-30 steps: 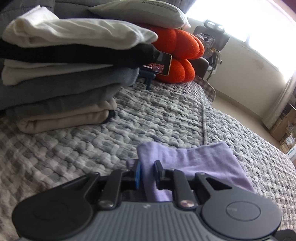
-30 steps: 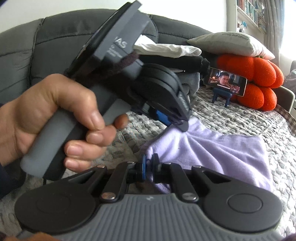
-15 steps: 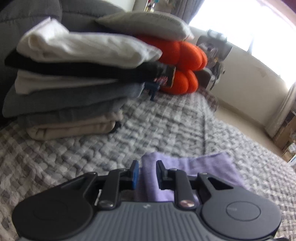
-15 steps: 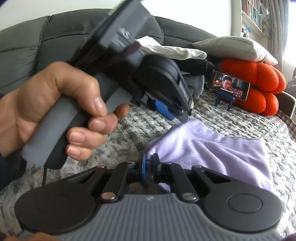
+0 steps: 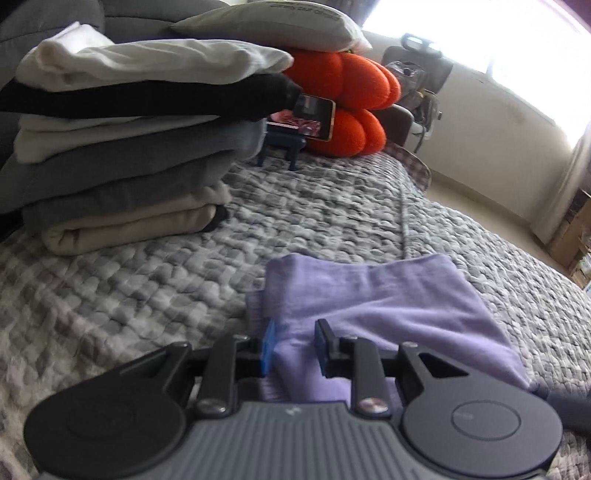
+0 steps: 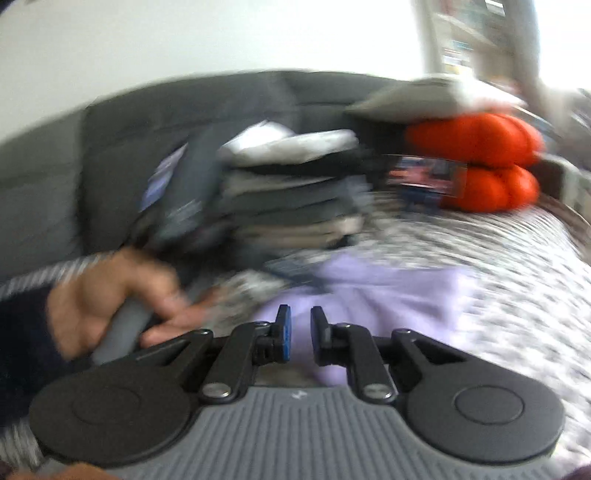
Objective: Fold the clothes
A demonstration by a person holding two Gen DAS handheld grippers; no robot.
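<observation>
A folded lilac cloth lies flat on the grey quilted cover. My left gripper sits low at the cloth's near left corner. Its jaws stand apart, and a fold of the lilac fabric lies loose between them. In the blurred right wrist view, my right gripper hovers just short of the lilac cloth. Its jaws are opening and nothing is between them. A person's hand grips the left gripper's handle at the left of that view.
A tall stack of folded clothes in white, black, grey and beige stands at the back left. Behind it are a phone on a blue stand, orange cushions and a grey pillow. The bed's edge drops off to the right.
My right gripper let go of the cloth's corner, drew back and rose, and its jaws parted. My left gripper's jaws widened around the fabric while the hand stayed put.
</observation>
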